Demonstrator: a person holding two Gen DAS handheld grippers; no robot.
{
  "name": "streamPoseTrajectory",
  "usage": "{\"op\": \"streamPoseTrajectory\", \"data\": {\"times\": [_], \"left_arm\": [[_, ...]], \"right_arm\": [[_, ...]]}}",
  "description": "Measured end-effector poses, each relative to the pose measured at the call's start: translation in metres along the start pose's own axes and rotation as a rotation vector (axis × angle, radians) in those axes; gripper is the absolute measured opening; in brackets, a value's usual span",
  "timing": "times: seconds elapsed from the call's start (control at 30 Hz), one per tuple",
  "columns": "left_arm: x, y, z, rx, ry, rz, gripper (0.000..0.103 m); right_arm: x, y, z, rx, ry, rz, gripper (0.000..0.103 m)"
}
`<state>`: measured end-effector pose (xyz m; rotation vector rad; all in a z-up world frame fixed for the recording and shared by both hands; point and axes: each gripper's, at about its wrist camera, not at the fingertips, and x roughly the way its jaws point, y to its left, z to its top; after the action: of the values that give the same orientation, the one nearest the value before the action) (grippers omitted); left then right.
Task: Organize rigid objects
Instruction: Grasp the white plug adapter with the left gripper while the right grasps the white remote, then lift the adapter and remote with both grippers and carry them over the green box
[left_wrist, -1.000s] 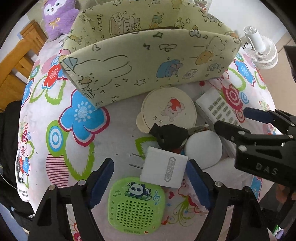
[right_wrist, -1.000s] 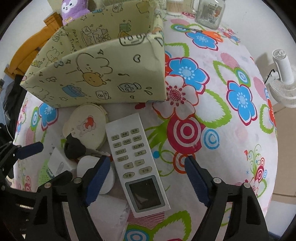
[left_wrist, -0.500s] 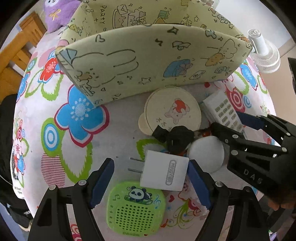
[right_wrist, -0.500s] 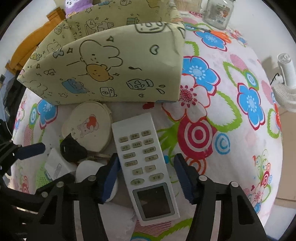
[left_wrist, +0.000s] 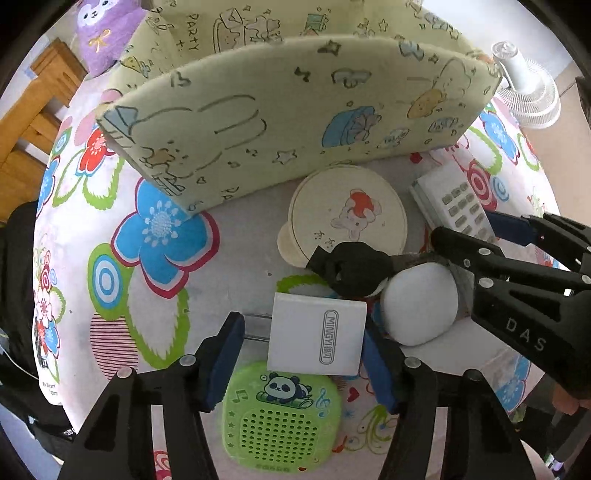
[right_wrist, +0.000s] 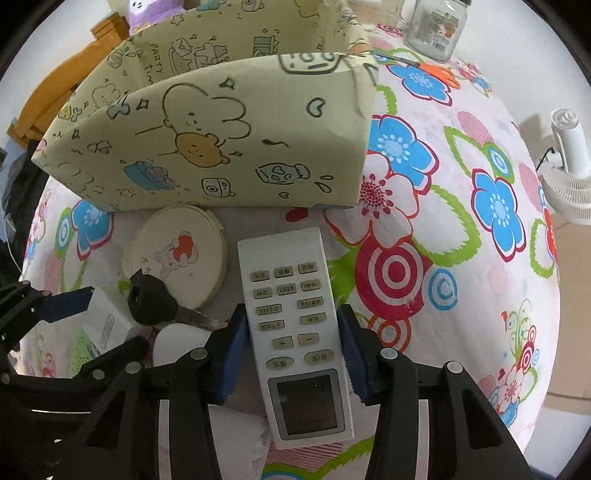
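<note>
Between the blue pads of the right tongs (right_wrist: 291, 325), clamped tight at mid-length: white remote (right_wrist: 288, 295), flat on the flowered bench (right_wrist: 461, 295), screen end toward the camera. Across at the left tongs (left_wrist: 303, 332), closing but not yet gripping: white charger (left_wrist: 317, 339) between the pads, far pad against its edge, near pad apart from the body, with the metal prongs in the gap. Just beyond the charger, black key (left_wrist: 354, 269) and round white puck (left_wrist: 421, 302), both touching or nearly so; nearer the camera, green panda speaker (left_wrist: 280, 424), partly under the charger's edge. Farther out, round cream lid (left_wrist: 351, 218), then the tall fabric bin (left_wrist: 295, 122), open at the top and the likely destination. Reads as the grasp step of a two-handed pickup, nothing lifted yet. Next calls for finishing the squeeze on the charger, probably with the near pad landing on the prongs and not the body, so a risk of a twisted hold; then a straight lift of each piece, high enough to clear the bin's wall, without dragging the key or puck along. Against a second ago: both tongs wide apart then, the right pair merely straddling the remote and now shut on it, the left pair visibly narrower; objects on the bench unmoved.
</note>
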<state>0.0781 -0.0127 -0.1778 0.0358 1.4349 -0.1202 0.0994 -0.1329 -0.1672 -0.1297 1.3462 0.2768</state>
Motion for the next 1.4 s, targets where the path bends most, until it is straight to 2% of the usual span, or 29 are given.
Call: {"op": "streamPoseTrajectory", "data": {"times": [0.43,0.9,1.4], "left_arm": [[-0.039,0.01,0.012,-0.014,-0.105,-0.02,0.064],[-0.093,-0.012,-0.008,-0.015,-0.201,-0.013,0.064],[-0.139,-0.015,-0.018,-0.002,-0.299,-0.01,0.064]], "right_arm": [[-0.044,0.0,0.003,0.034,-0.085,-0.014,0.048],[-0.086,0.01,-0.004,0.044,-0.152,-0.013,0.048],[-0.136,0.017,-0.015,0.071,-0.236,-0.031,0.048]]}}
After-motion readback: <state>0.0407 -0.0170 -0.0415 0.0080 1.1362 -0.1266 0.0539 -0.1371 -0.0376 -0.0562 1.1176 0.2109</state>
